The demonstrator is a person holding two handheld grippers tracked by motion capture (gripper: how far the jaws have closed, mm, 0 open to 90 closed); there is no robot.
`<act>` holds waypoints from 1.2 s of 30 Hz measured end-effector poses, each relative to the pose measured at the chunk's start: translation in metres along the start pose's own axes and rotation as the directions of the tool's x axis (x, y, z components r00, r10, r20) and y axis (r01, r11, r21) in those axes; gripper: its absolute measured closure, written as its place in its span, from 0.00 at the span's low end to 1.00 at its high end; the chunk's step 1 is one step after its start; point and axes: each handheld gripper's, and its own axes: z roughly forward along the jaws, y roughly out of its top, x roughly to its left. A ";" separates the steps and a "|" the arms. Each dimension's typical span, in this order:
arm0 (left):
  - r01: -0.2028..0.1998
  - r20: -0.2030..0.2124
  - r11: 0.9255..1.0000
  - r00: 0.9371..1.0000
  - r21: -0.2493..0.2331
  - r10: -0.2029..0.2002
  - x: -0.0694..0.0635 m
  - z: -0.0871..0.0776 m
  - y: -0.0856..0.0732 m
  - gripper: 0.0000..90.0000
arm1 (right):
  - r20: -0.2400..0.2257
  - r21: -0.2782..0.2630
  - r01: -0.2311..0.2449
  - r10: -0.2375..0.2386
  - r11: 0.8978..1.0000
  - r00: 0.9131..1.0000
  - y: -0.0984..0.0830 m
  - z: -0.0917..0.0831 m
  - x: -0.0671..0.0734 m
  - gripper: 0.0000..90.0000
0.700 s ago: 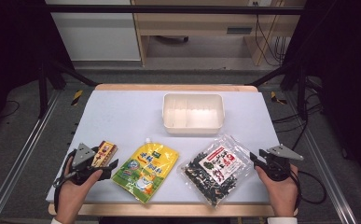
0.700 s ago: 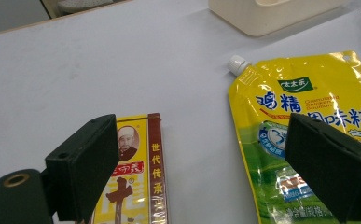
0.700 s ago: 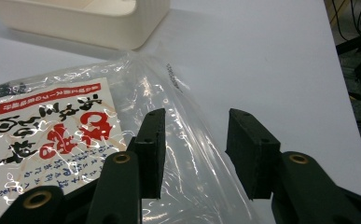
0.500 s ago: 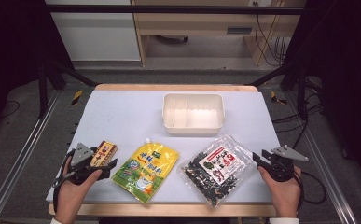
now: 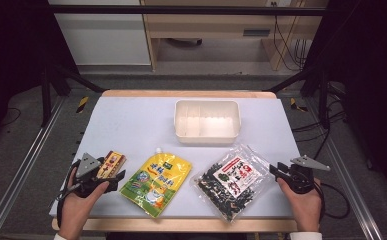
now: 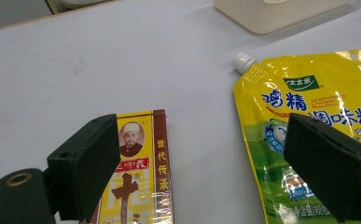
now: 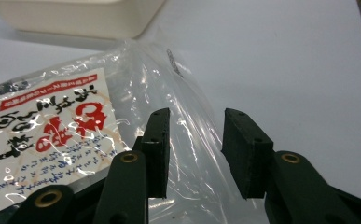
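Along the front of the white table lie a small yellow and brown seasoning box [image 5: 112, 164], a yellow spouted pouch [image 5: 156, 182] and a clear bag of dark dried food with a red and white label [image 5: 231, 180]. My left gripper [image 5: 115, 174] stands open at the box. In the left gripper view its left jaw hangs over the box [image 6: 143, 177], the right one over the pouch [image 6: 304, 93], and neither presses on anything. My right gripper [image 5: 276, 170] is open at the bag's right edge. The clear plastic [image 7: 187, 121] lies under the gap between its jaws.
A white divided container [image 5: 206, 139] stands at the middle back of the table [image 5: 131, 120]. Metal rails and black frame legs run along both sides. Bare table surface lies between the packets and the container.
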 end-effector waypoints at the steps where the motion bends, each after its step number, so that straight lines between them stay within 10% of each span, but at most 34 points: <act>1: -0.003 0.001 1.000 1.000 0.003 0.003 0.000 0.000 0.000 0.12 | 0.002 0.009 -0.002 0.002 1.000 1.000 -0.001 0.002 -0.002 0.69; 9: -0.006 -0.001 1.000 1.000 0.010 0.006 0.000 0.002 -0.001 0.13 | -0.026 0.047 -0.102 0.103 0.994 0.994 -0.010 0.005 -0.019 0.62; 21: -0.007 -0.007 1.000 1.000 0.014 0.007 0.001 0.002 -0.001 0.13 | -0.057 0.086 -0.116 0.121 0.990 0.991 -0.017 0.009 -0.023 0.63; 36: 0.000 -0.019 1.000 1.000 0.019 0.000 0.004 0.004 -0.001 0.14 | -0.053 0.099 -0.048 0.053 0.994 0.997 -0.018 0.004 -0.021 0.98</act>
